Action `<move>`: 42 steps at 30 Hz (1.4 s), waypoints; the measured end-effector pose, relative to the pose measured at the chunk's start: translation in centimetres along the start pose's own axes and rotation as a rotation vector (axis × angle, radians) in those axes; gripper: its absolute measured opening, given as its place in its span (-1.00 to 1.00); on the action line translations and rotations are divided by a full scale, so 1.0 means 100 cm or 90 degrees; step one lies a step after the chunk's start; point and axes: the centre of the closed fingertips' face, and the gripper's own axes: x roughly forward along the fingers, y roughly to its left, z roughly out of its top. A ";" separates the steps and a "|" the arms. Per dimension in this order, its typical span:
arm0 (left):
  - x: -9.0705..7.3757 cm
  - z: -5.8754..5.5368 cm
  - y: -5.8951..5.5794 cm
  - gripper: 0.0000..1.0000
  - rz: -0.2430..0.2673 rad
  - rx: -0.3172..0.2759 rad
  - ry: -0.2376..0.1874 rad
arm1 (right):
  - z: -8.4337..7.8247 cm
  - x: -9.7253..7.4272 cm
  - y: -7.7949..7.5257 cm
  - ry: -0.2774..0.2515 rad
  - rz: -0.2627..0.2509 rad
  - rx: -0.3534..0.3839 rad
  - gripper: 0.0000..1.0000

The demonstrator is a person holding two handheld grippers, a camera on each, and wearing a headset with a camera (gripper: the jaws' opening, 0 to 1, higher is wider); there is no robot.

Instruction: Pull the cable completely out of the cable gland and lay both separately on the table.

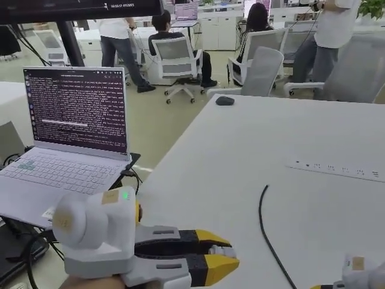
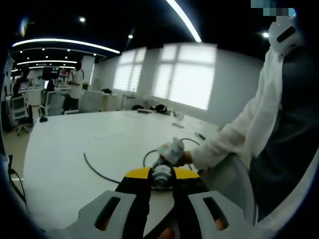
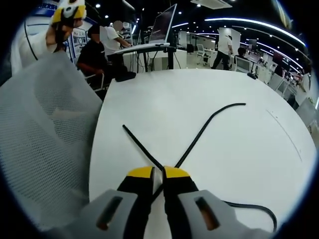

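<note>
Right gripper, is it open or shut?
Shut. In the right gripper view, the right gripper has its yellow-tipped jaws closed on the black cable.

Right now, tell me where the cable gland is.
In the left gripper view, the cable gland sits clamped between the yellow tips of the left hand-held gripper, with the black cable curving away across the white table.

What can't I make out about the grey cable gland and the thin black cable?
- Left gripper view: the left gripper covers most of the grey cable gland, so it hides whether the thin black cable is inside it.
- Head view: the bottom edge cuts that cable off.
</note>
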 end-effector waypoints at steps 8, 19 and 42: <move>0.021 0.001 0.001 -0.66 -0.024 0.013 0.008 | 0.012 -0.023 0.002 -0.045 -0.016 0.017 -0.77; 0.064 -0.017 0.027 -0.66 -0.027 0.011 0.052 | 0.048 -0.083 0.029 -0.119 -0.032 -0.011 -0.55; 0.133 -0.139 0.104 -0.66 0.055 -0.065 0.179 | 0.077 -0.175 0.055 -0.241 -0.168 0.138 -0.32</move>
